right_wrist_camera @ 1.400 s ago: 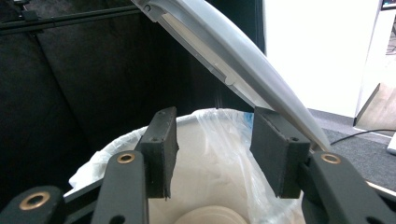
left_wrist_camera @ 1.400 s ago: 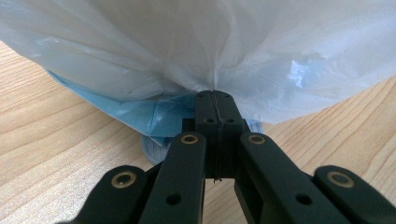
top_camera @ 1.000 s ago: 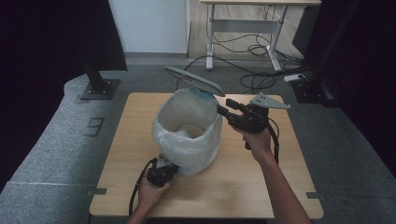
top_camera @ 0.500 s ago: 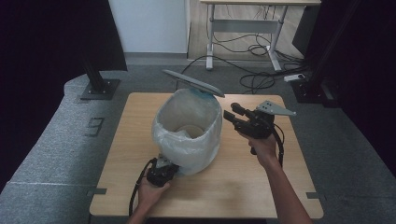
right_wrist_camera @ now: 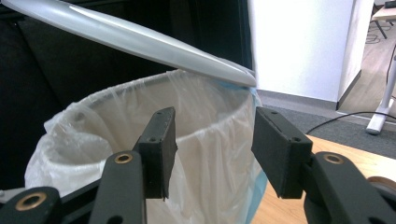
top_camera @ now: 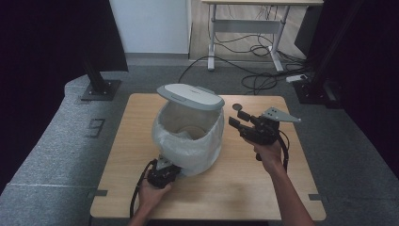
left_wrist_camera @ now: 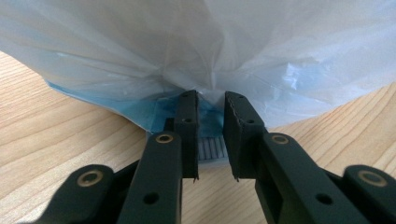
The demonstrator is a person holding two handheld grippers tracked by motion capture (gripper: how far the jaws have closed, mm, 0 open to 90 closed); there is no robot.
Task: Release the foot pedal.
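A round bin (top_camera: 188,136) stands in the middle of the wooden bench (top_camera: 244,183). A thin white plastic bag (top_camera: 207,146) lines the bin and folds over its rim, hanging down the outside. The grey lid (top_camera: 190,96) is up and tilted over the far side of the bin. The left hand-held gripper (top_camera: 162,173) is low on the bench, right at the near bottom of the bin. In the left gripper view its two black jaws are almost together, with just a thin gap, and the tips press into the bunched bag (left_wrist_camera: 210,51) where a bit of blue shows through. A small ridged part at the bin's foot sits between them. I cannot tell if the jaws really hold it. The right hand-held gripper (top_camera: 237,121) is up in the air, just beside the right side of the bin, not touching it. Its jaws are wide apart and hold nothing. In the right gripper view the bin's rim (right_wrist_camera: 187,135) and the lid (right_wrist_camera: 140,42) are close in front of the jaws.
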